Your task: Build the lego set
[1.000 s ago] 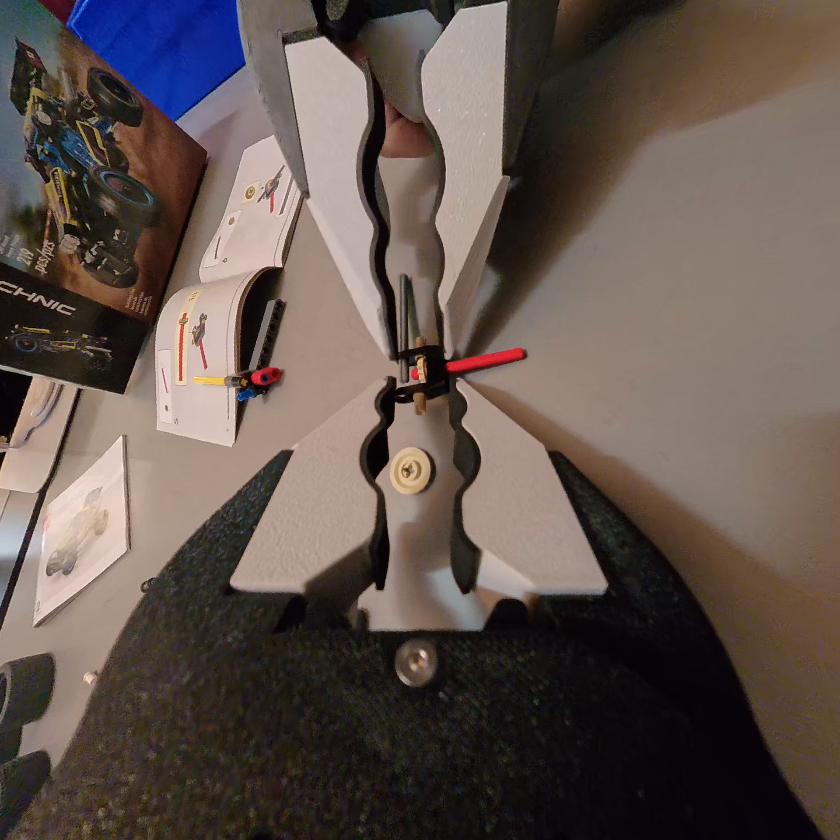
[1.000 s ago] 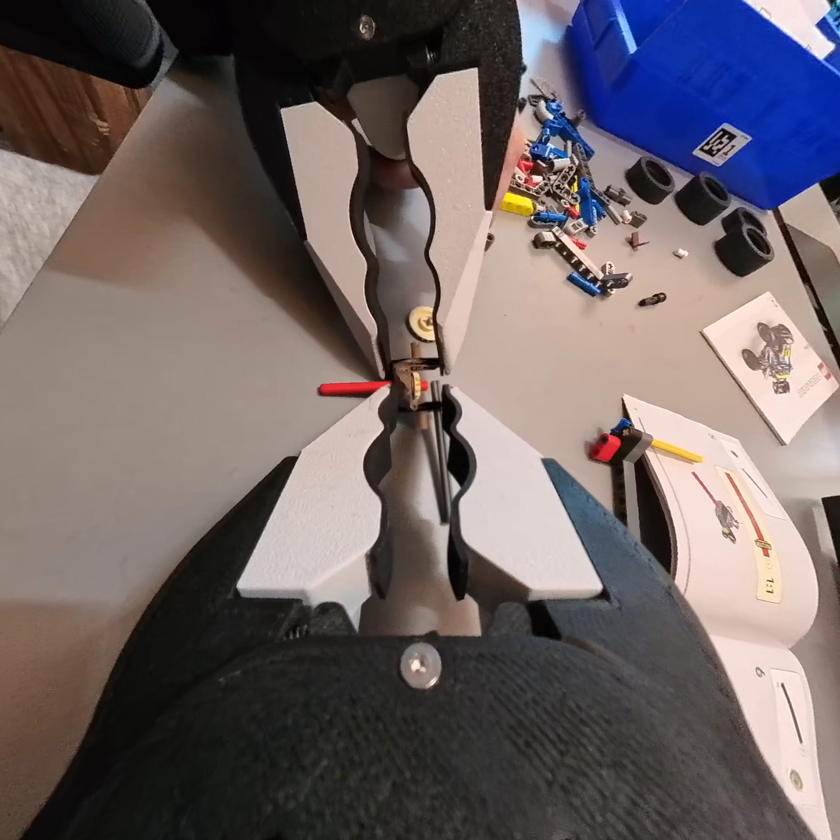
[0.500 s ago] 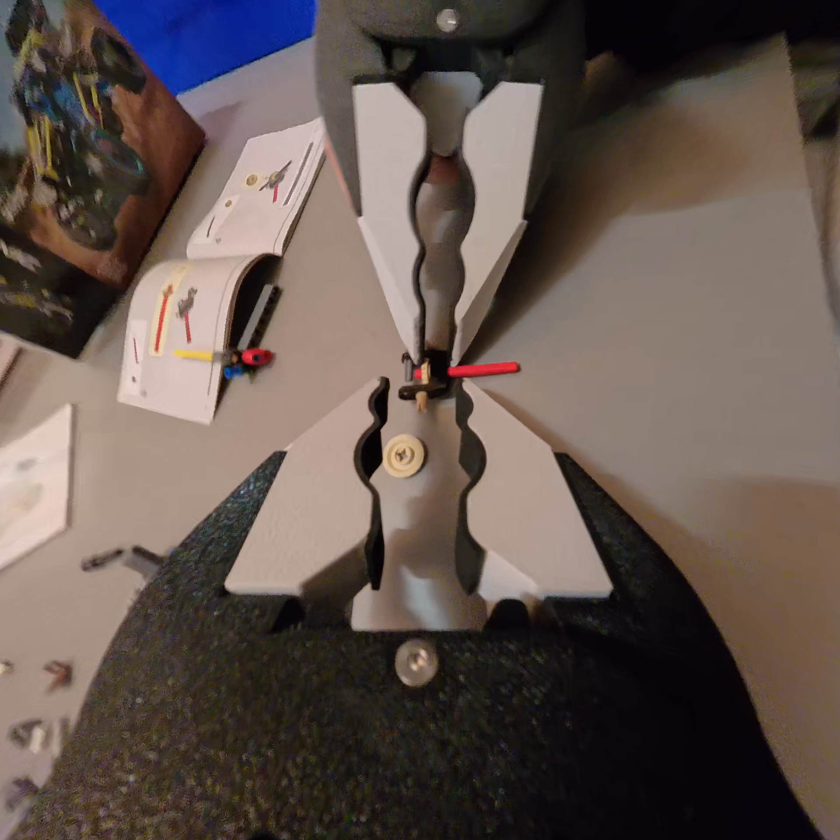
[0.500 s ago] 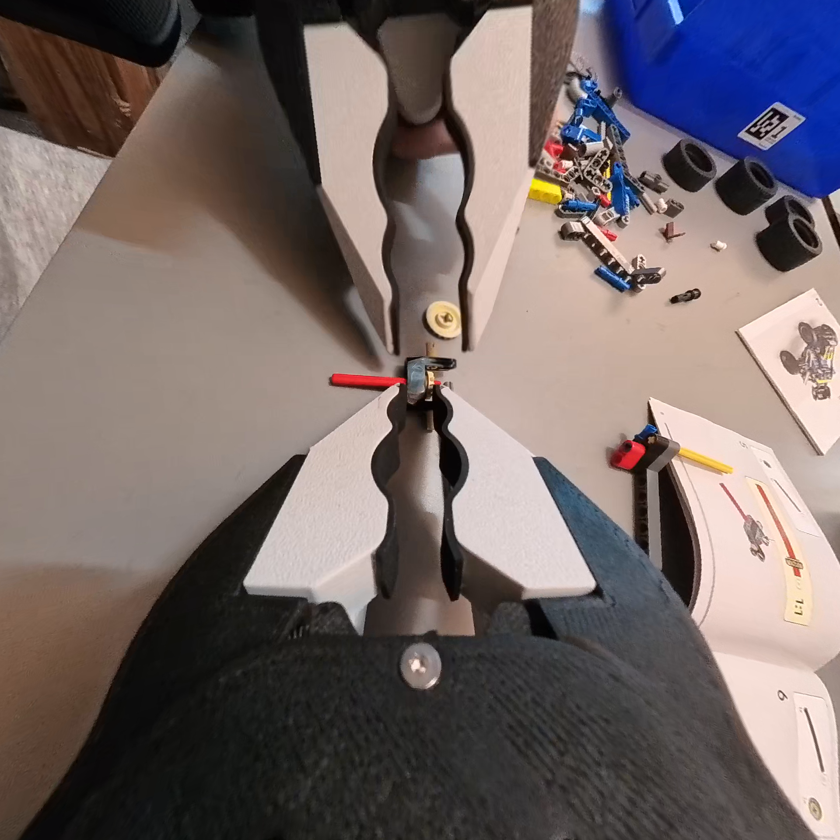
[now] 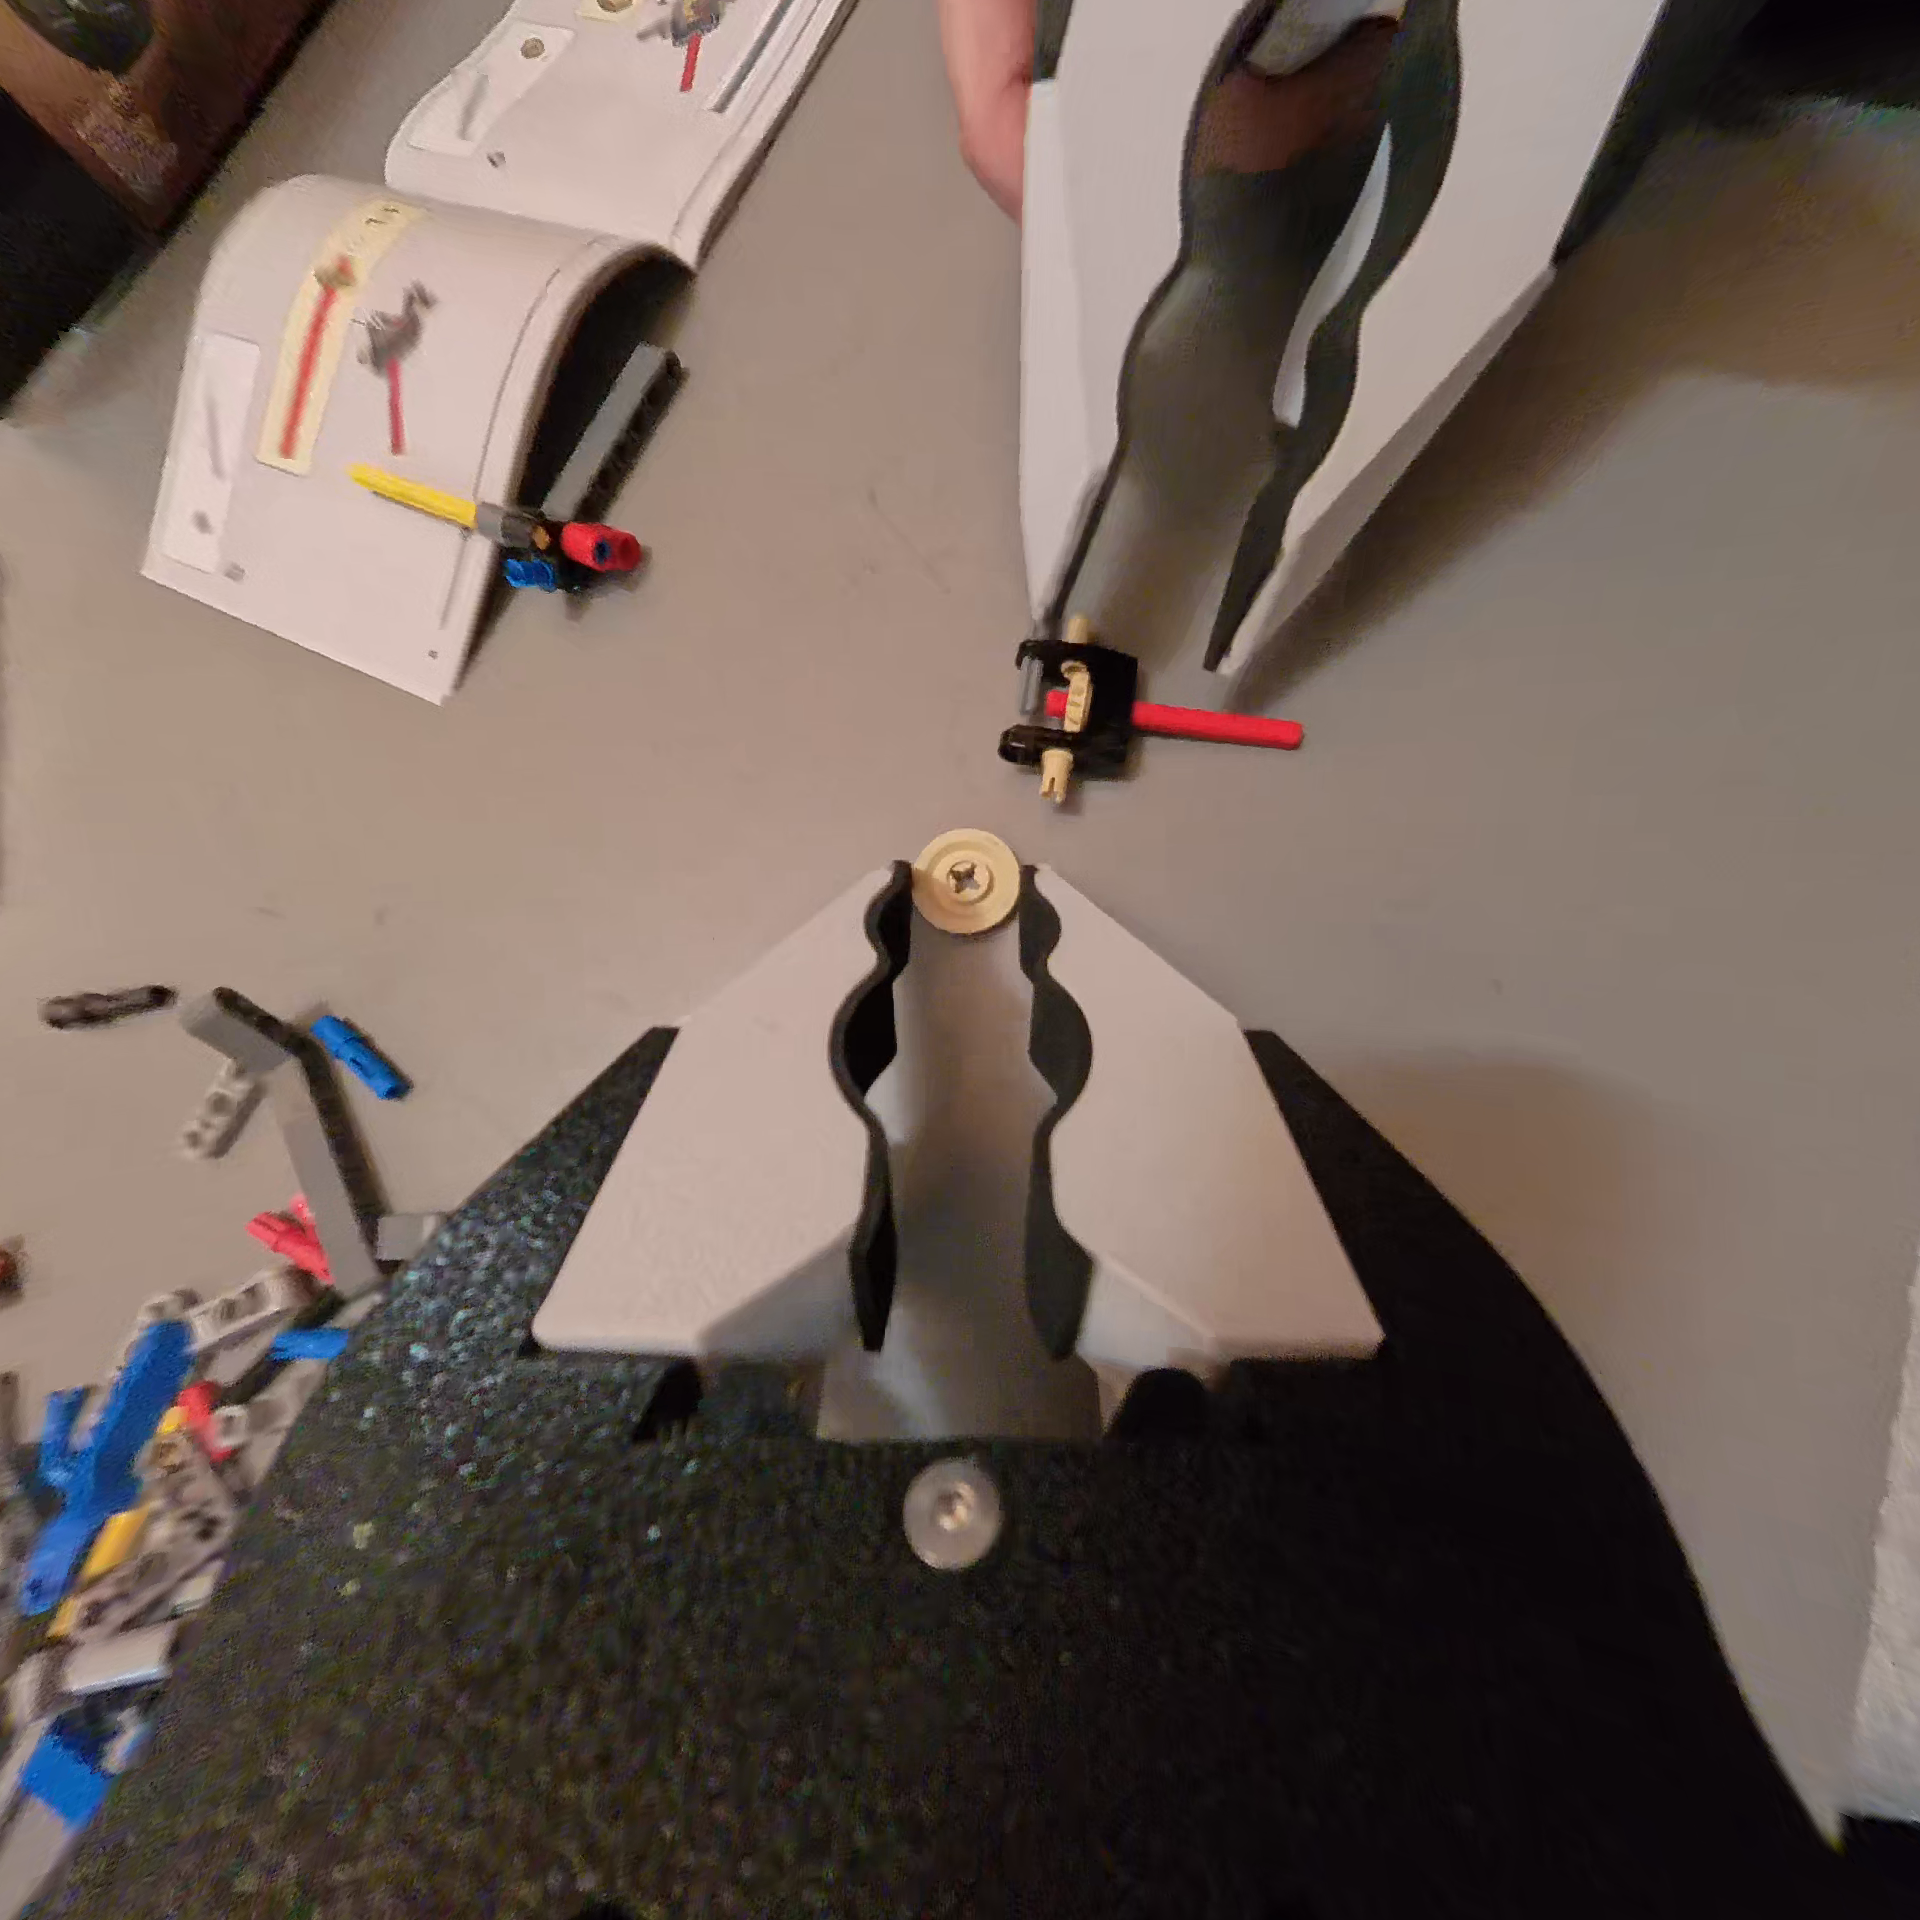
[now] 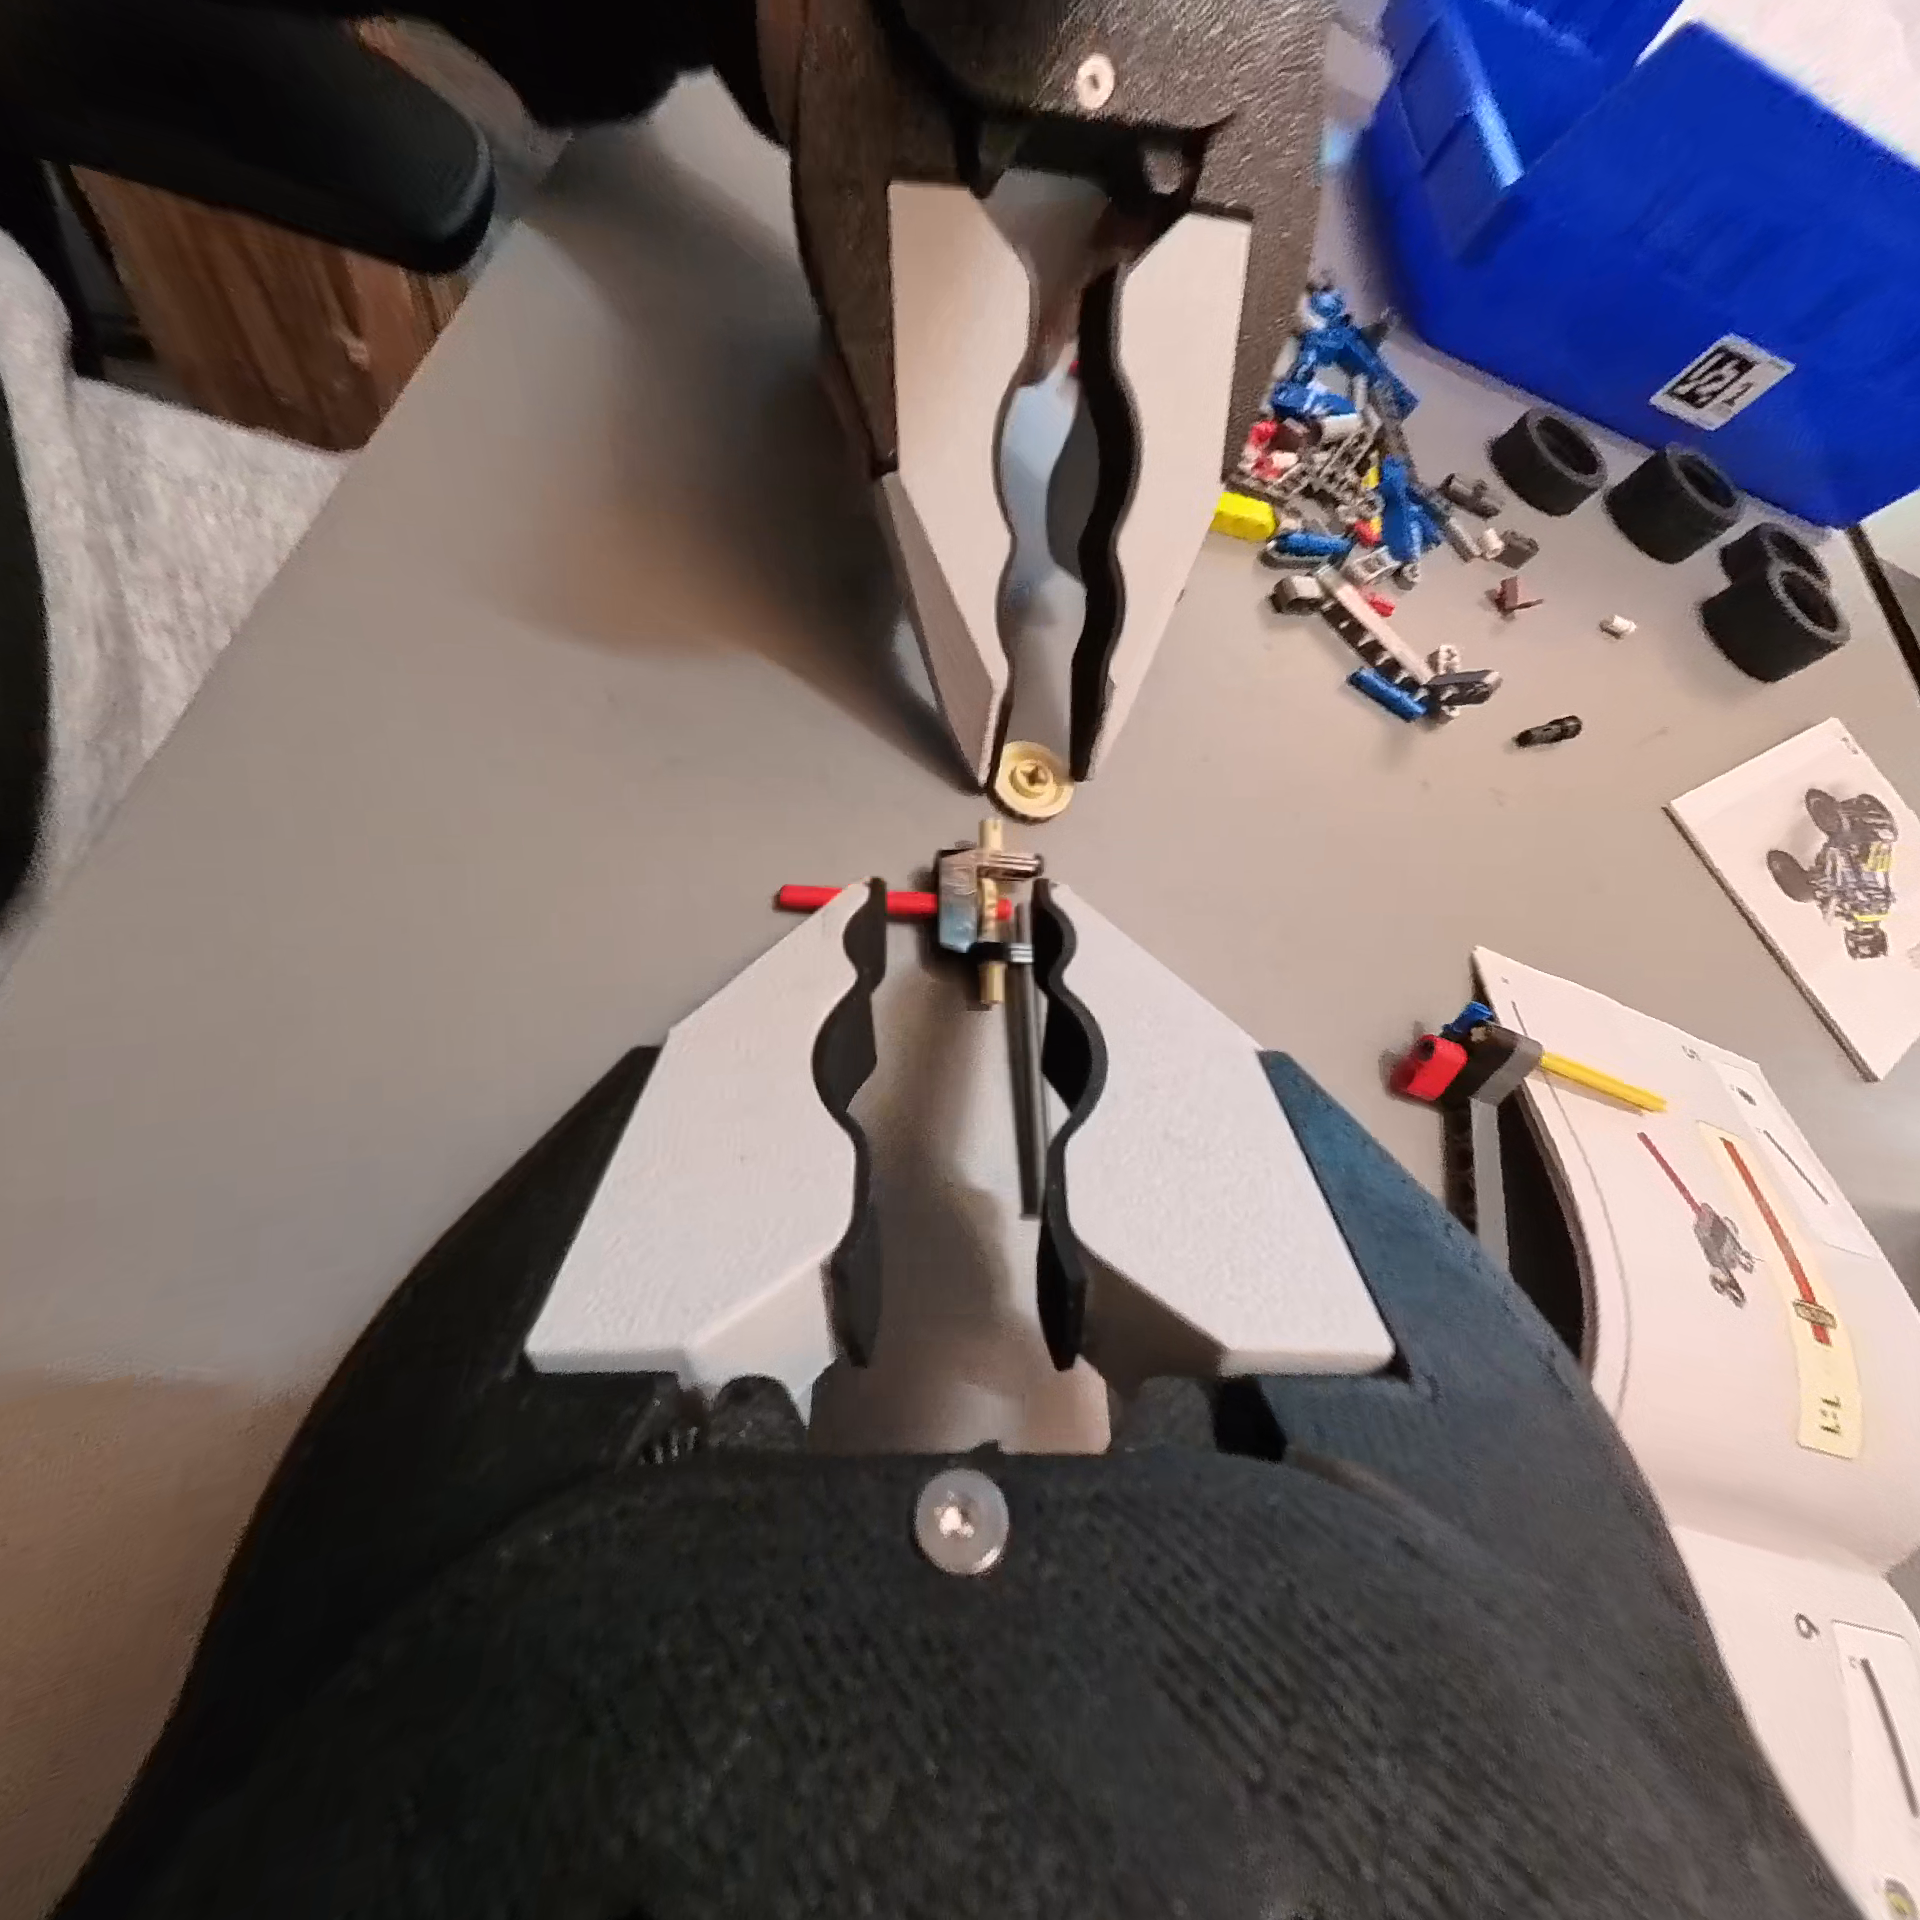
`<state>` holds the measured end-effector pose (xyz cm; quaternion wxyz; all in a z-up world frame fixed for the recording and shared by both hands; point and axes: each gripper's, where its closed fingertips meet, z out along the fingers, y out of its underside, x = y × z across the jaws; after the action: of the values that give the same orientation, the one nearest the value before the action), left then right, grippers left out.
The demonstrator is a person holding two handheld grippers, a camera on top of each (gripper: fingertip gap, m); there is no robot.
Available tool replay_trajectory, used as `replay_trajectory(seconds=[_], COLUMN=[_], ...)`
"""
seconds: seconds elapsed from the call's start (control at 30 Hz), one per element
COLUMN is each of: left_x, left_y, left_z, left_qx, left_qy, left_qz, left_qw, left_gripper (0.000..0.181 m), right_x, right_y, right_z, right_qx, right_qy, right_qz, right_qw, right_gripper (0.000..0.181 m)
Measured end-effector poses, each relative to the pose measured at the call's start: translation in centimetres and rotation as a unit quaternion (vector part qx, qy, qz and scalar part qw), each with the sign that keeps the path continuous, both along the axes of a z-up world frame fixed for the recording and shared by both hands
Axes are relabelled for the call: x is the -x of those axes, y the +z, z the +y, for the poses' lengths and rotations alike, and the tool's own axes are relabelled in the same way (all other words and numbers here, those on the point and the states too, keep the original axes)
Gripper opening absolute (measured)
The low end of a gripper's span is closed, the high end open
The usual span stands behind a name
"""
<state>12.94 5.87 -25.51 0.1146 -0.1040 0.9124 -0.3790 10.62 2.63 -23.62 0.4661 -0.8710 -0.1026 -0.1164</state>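
A small black assembly (image 5: pixel 1081 707) with a red axle (image 5: pixel 1216 722) and a tan pin lies on the grey table. In the right wrist view the assembly (image 6: pixel 977 904) sits between my right gripper's (image 6: pixel 956 888) open tips, by the right finger, with a dark grey axle (image 6: pixel 1029 1091) running back from it. A tan round disc (image 5: pixel 966 883) lies flat on the table. My left gripper (image 5: pixel 968 873) has both tips against the disc's sides. The left gripper (image 6: pixel 1031 777) and the disc (image 6: pixel 1029 795) also show in the right wrist view. The right gripper (image 5: pixel 1127 639) faces it, open.
An open instruction booklet (image 5: pixel 343 416) lies to the left, with a small part on a yellow axle (image 5: pixel 540 540) on its edge. Loose pieces (image 6: pixel 1351 488), black tyres (image 6: pixel 1673 509), a blue bin (image 6: pixel 1662 208) and a leaflet (image 6: pixel 1829 883) lie beyond. The table edge (image 6: pixel 312 540) is close. Some 5 cm of space lies between my two pairs of fingers.
Both grippers let go of the black assembly and drew apart. The right gripper opened wider. The left gripper pulled back until its tips closed around the tan disc.
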Motion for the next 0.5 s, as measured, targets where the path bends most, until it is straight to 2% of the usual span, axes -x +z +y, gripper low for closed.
replay_trajectory(seconds=[0.03,0.17,0.27,0.4,0.5], left_x=[-0.2,-1.1,-0.9,-0.5,-0.3], left_y=[0.3,3.3,5.3,6.0,6.3], left_z=[0.0,-1.0,-2.7,-4.3,-4.8], left_qx=[-0.002,-0.013,-0.024,-0.016,-0.01], left_qy=[-0.003,-0.02,-0.051,-0.072,-0.078], left_qz=[-0.022,-0.176,-0.289,-0.352,-0.376], left_qw=[1.0,0.984,0.956,0.933,0.923], left_gripper=[0.018,0.018,0.018,0.018,0.018], right_x=[-0.2,-2.5,-2.4,-2.6,-2.9], right_y=[0.3,1.7,3.4,4.4,4.1], right_z=[-0.1,-1.2,-1.4,-1.5,-1.5], right_qx=[-0.006,-0.029,-0.09,-0.148,-0.151], right_qy=[-0.005,-0.077,-0.083,-0.096,-0.106], right_qz=[0.002,0.026,0.137,0.243,0.258], right_qw=[1.0,0.996,0.983,0.954,0.948], right_gripper=[0.025,0.015,0.02,0.023,0.019])
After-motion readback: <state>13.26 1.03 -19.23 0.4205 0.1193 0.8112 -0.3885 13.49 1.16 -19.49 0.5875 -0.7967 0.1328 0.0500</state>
